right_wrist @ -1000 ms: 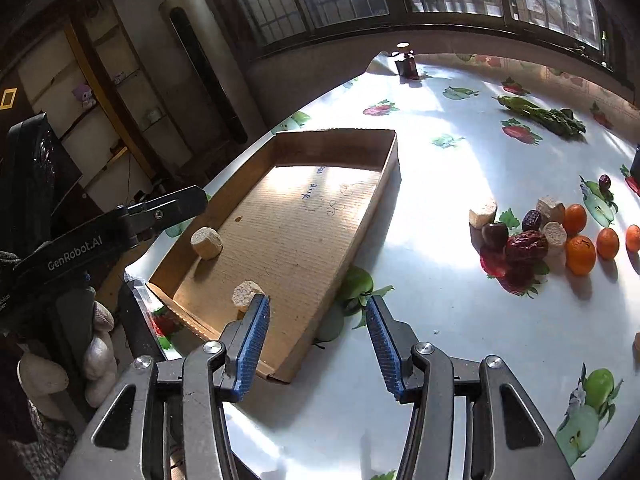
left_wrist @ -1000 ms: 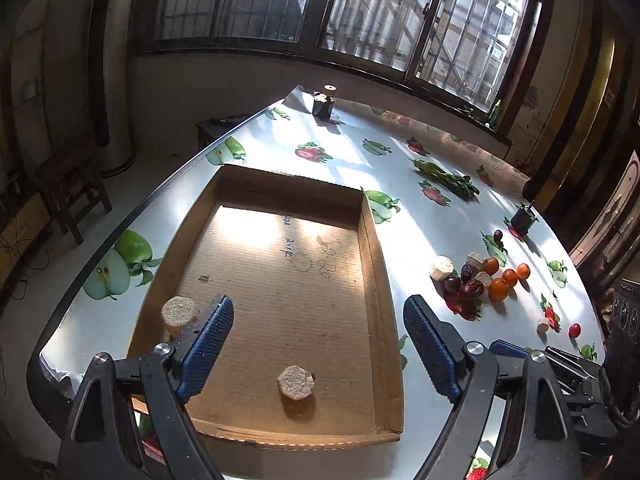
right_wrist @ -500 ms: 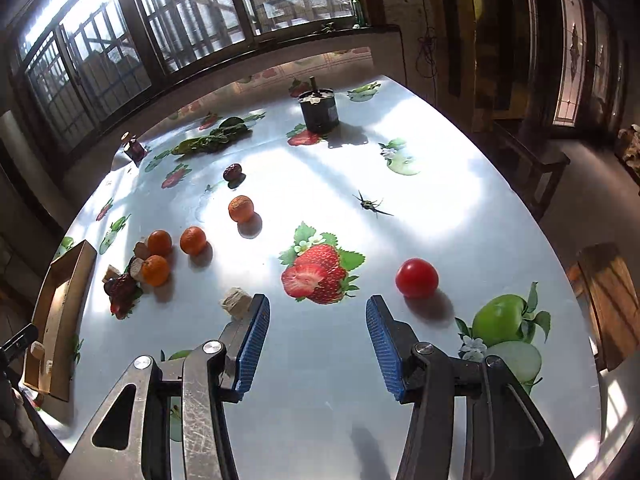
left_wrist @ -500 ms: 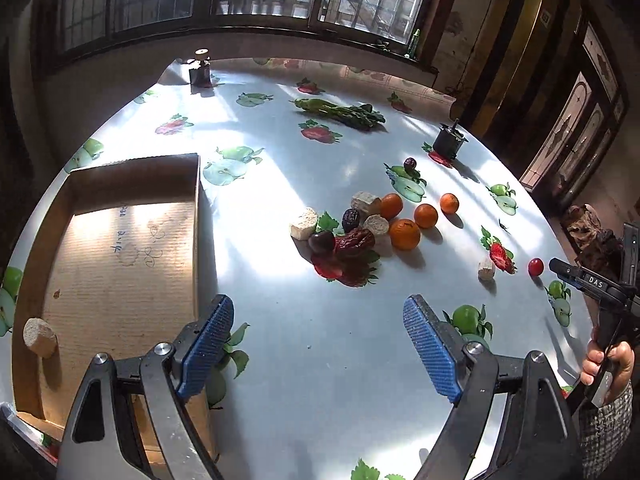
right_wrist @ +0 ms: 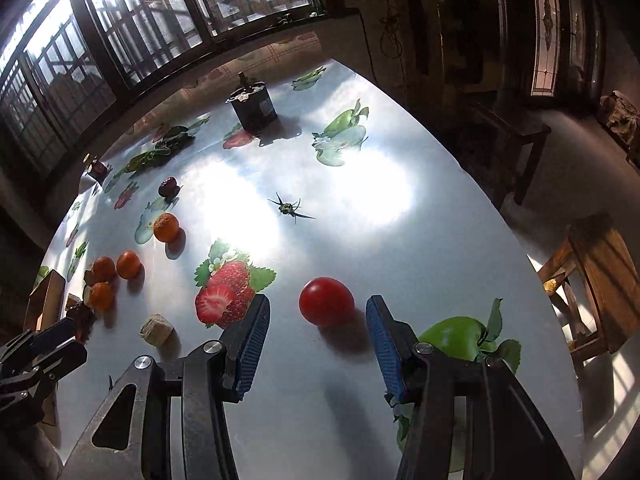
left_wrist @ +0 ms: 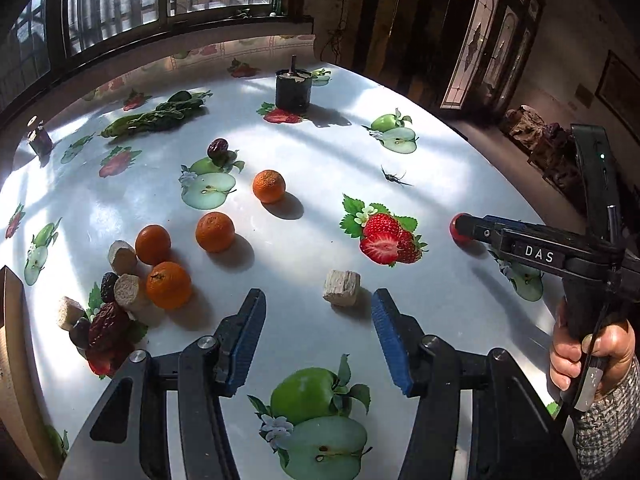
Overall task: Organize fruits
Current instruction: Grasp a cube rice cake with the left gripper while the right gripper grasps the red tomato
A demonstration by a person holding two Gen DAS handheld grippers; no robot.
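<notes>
In the left wrist view, oranges (left_wrist: 168, 285) and dried fruit cluster at the left of the table (left_wrist: 304, 216). The pale cube (left_wrist: 341, 287) lies at centre, just ahead of the left gripper (left_wrist: 318, 312) – its jaws, which have just been closing, stand apart with nothing between them. In the right wrist view, the red tomato (right_wrist: 326, 301) sits just beyond the right gripper (right_wrist: 318, 320), its jaws partly open – empty.

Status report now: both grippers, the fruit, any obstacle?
Left gripper open, jaws just closing in, pale cube ahead, untouched. Right gripper open around red tomato, no contact. Nothing in the way.
</notes>
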